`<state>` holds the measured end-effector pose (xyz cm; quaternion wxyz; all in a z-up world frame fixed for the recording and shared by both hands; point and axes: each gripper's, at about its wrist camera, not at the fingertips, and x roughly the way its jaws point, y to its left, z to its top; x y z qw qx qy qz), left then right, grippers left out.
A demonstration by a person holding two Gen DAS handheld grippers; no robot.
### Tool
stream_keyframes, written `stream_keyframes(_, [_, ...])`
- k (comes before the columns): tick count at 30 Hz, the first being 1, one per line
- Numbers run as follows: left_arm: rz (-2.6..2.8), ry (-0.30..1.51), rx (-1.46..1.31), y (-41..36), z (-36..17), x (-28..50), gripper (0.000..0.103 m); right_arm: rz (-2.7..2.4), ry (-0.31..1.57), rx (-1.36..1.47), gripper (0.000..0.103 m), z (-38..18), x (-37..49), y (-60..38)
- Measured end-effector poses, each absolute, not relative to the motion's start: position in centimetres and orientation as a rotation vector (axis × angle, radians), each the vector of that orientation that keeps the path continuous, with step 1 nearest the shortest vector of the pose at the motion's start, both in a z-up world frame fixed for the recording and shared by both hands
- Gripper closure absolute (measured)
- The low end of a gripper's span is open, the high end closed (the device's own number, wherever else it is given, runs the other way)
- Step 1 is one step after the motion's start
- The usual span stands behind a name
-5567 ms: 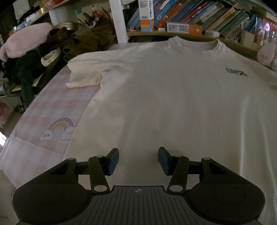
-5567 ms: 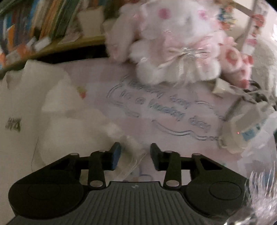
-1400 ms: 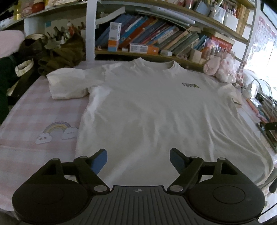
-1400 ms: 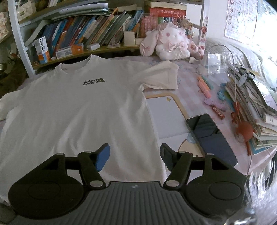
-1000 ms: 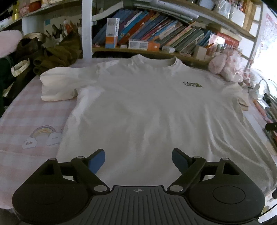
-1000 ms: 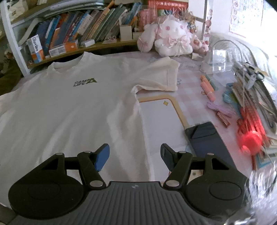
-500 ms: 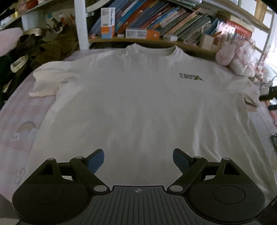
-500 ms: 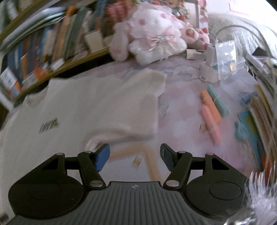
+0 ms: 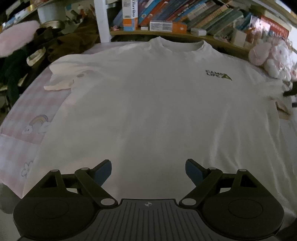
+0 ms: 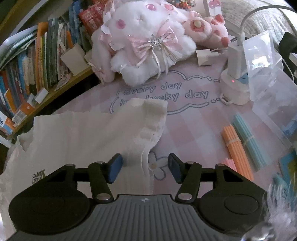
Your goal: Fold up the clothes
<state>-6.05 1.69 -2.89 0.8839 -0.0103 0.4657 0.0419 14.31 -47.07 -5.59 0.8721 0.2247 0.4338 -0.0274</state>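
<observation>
A white T-shirt [image 9: 148,103] lies spread flat, front up, on a pink checked counter [image 10: 194,129], collar toward a bookshelf [image 9: 185,16]. The left gripper [image 9: 148,171] hangs over the shirt's lower front, jaws wide and empty. The right gripper [image 10: 144,167] has just been narrowing its jaws around the sleeve's [image 10: 146,120] edge without pinching it, near a plush rabbit [image 10: 148,42].

Left wrist view: dim, underexposed; white cotton T-shirt [image 9: 157,103] reads grey, crowded bookshelf [image 9: 185,20] dark and bowed by fisheye, corners vignetted black. Right wrist view: brighter, daylight from upper right; glare on clear plastic sheet [image 10: 263,61]; smeared blur at lower-right edge.
</observation>
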Motion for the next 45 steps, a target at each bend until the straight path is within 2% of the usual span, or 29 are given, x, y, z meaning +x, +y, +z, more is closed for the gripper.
stream_keyframes(6, [0.083, 0.968, -0.016, 1.8, -3.3, -5.8, 0.014, -0.043, 0.909, 0.471, 0.095, -6.1, 14.9, -46.7])
stream_keyframes(10, [0.059, 0.967, -0.024, 2.6, -3.7, -5.5, 0.014, -0.087, 0.904, 0.410, 0.096, -5.3, 15.1, -45.6])
stream_keyframes(14, [0.031, 0.948, -0.027, 4.1, -3.6, -5.5, 0.014, -0.116, 0.853, 0.232, 0.096, -3.1, 15.5, -42.1])
stream_keyframes(21, [0.024, 0.924, -0.066, 8.0, -3.4, -6.1, 0.014, 0.089, 0.758, -0.117, 0.096, 0.0, 15.8, -29.1])
stream_keyframes(22, [0.025, 0.925, -0.075, 8.6, -3.5, -6.0, 0.014, 0.143, 0.750, -0.162, 0.095, 0.1, 15.8, -26.9])
stream_keyframes(23, [0.026, 0.928, -0.086, 9.2, -3.6, -6.0, 0.014, 0.201, 0.746, -0.201, 0.086, 0.1, 15.7, -24.8])
stream_keyframes(24, [0.027, 0.929, -0.094, 9.8, -3.6, -5.9, 0.014, 0.283, 0.769, -0.202, 0.064, -0.6, 15.5, -23.0])
stream_keyframes(26, [0.028, 0.929, -0.105, 10.8, -3.6, -5.8, 0.014, 0.355, 0.796, -0.139, 0.043, -1.2, 14.6, -22.2])
stream_keyframes(29, [0.026, 0.933, -0.115, 11.8, -3.8, -5.8, 0.014, 0.457, 0.833, -0.048, 0.044, -2.2, 13.2, -21.1])
stream_keyframes(36, [0.006, 0.945, -0.123, 12.4, -4.3, -5.2, 0.014, 0.430, 0.853, -0.085, 0.045, -2.6, 10.6, -24.3])
stream_keyframes(45, [-0.030, 0.952, -0.098, 11.2, -4.5, -4.7, 0.014, 0.464, 0.819, -0.338, 0.047, -2.4, 10.0, -24.0])
